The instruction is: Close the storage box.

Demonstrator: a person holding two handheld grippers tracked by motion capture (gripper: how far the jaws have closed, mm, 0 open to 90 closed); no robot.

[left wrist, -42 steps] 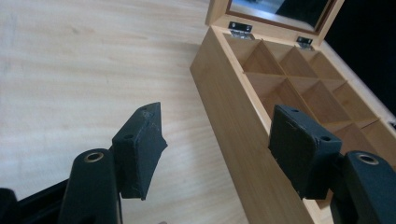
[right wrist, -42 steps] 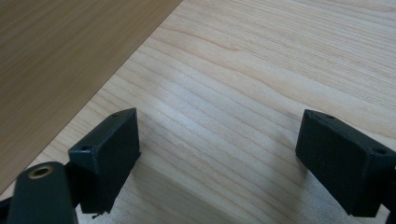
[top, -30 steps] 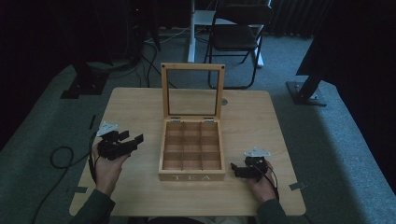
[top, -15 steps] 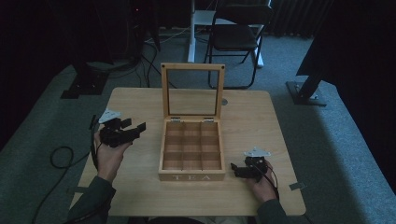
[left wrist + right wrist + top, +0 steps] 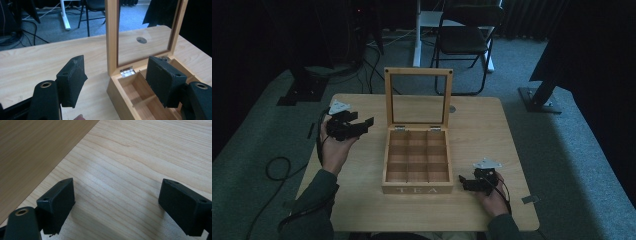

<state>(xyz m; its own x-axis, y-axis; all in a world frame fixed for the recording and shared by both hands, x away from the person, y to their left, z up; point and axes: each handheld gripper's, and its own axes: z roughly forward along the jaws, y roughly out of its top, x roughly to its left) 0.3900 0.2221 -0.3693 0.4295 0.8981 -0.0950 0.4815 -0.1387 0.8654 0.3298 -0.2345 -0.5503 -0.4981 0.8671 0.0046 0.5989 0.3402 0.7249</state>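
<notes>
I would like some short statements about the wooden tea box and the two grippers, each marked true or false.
1. The glass-paned lid of the light wooden tea box stands open. True.
2. Tea bags fill the compartments. False: those visible look empty.
3. The left gripper grips the lid. False: its jaws are open and hold nothing.
4. The right gripper is beside the box's front right corner, open. True.
5. The box lies on the grey carpet. False: it rests on the pale wooden table.

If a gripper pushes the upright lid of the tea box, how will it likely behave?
The lid looks stiff, a wooden frame around a clear pane, so it should swing on its hinges rather than bend. The pane may be fragile. The empty tea box probably slides easily.
</notes>
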